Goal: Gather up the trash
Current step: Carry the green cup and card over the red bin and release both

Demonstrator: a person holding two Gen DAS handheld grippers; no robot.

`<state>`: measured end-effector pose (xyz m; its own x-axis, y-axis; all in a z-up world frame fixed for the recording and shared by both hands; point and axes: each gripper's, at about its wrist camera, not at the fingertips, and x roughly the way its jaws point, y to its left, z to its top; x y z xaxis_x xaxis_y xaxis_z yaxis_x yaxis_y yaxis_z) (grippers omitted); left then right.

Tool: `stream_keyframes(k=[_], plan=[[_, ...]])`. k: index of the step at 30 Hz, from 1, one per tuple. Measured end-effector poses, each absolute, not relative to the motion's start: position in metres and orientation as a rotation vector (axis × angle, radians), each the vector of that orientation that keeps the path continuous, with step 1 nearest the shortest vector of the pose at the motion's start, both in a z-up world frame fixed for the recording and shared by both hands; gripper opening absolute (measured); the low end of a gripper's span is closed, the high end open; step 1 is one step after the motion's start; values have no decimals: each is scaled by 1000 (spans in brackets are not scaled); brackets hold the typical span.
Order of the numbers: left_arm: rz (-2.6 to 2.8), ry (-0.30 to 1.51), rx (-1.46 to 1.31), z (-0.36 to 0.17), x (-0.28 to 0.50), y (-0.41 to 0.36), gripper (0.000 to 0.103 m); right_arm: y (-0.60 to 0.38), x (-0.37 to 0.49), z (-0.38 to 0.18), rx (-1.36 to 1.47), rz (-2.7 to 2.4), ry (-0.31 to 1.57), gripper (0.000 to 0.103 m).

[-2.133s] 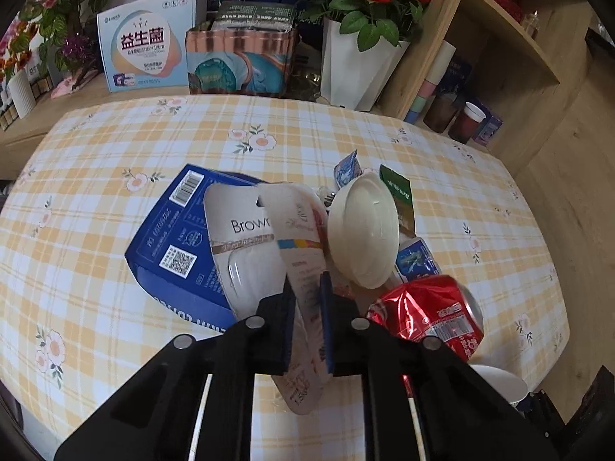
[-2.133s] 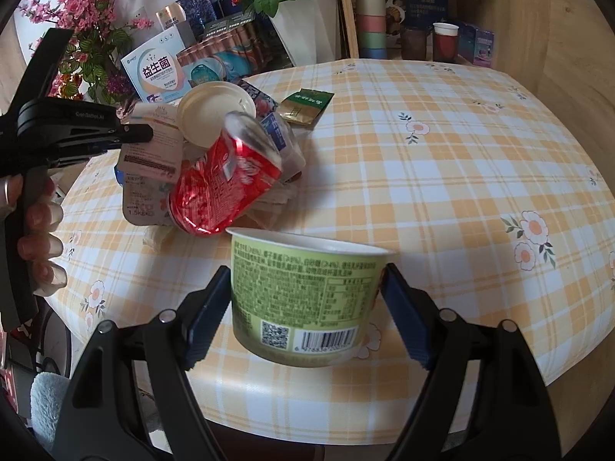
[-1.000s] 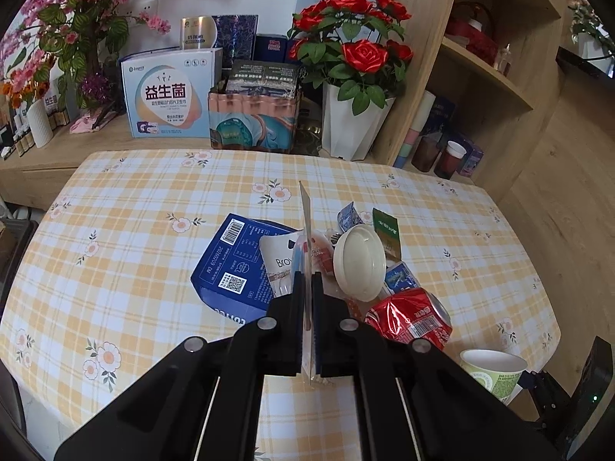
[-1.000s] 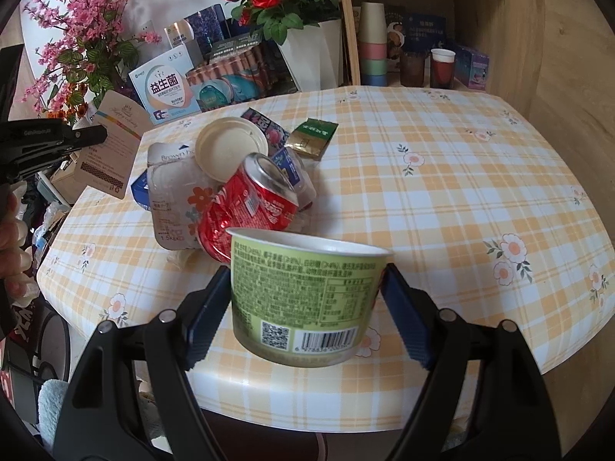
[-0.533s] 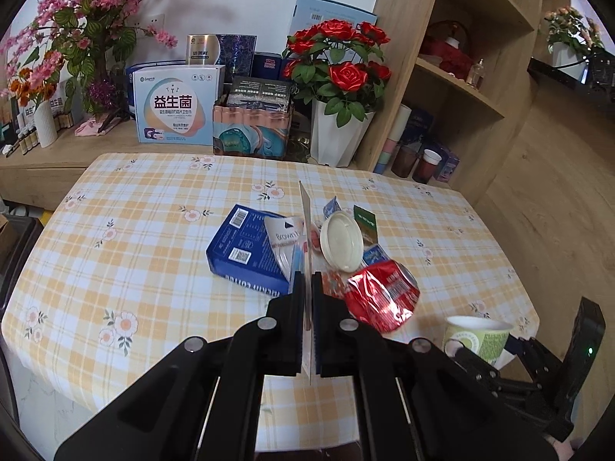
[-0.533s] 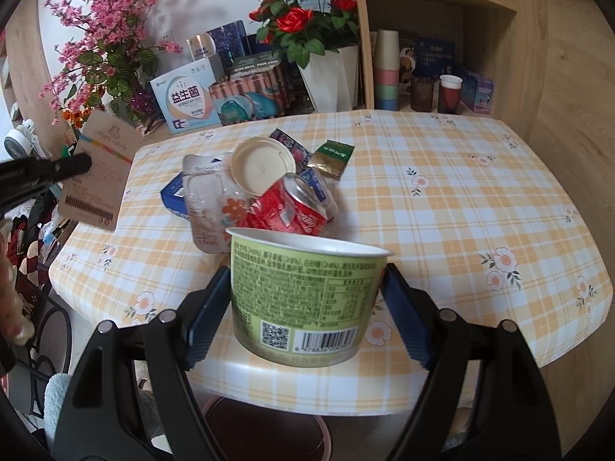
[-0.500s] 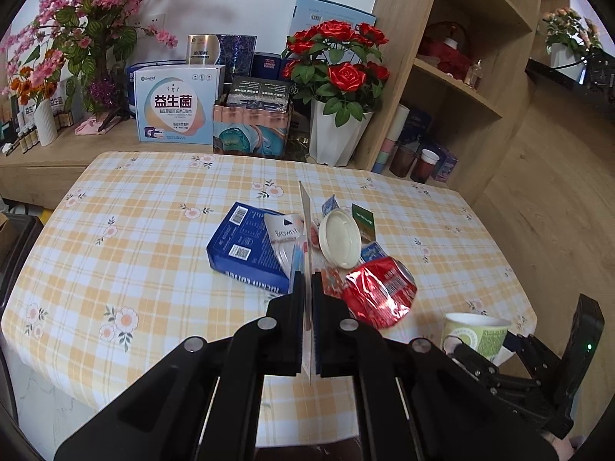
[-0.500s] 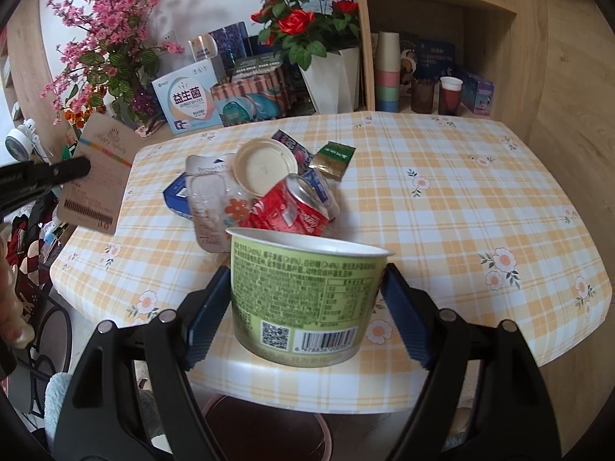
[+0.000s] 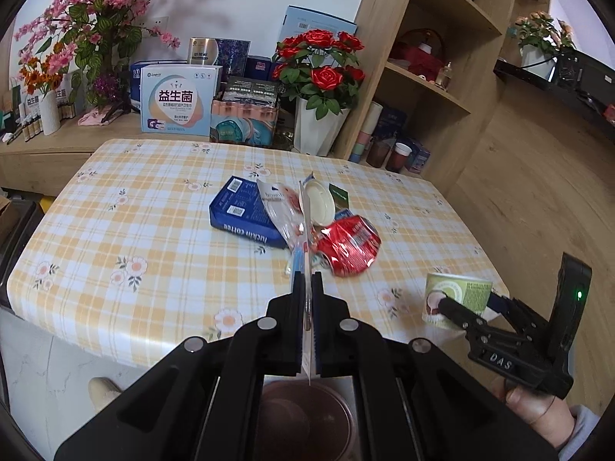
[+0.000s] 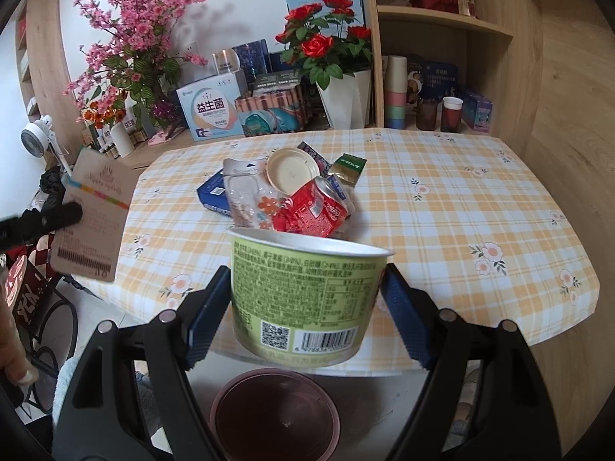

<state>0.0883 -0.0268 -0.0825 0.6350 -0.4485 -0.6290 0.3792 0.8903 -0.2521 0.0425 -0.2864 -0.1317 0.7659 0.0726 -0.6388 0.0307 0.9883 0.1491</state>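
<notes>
My left gripper is shut on a thin brown card, edge-on here; the right wrist view shows the card's printed face out past the table's left edge. My right gripper is shut on a green paper cup, upright, held off the table's near edge; the same cup shows at the right of the left wrist view. A dark round bin sits on the floor below both grippers. On the table lie a blue box, a crushed red can, a white lid and a clear plastic pack.
The checked tablecloth hangs over the near edge. Behind the table stand a white vase of red roses and product boxes. Wooden shelves rise at the right. A person's foot is beside the bin.
Both grippers have drawn back from the table and risen, one with the card, the other with the cup. The trash pile looks farther away, and the bin has come into view below.
</notes>
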Motion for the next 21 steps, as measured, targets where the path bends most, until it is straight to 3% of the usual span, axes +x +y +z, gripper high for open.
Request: stream_keyframes(k=[12,21], plan=[[-508,765,-114,-88,11,-10,4,-263,-13,-111,93,90,651,78],[-507,805,-127,-118,-9,-13,4,-249,-31,-133,86,160,710,78]])
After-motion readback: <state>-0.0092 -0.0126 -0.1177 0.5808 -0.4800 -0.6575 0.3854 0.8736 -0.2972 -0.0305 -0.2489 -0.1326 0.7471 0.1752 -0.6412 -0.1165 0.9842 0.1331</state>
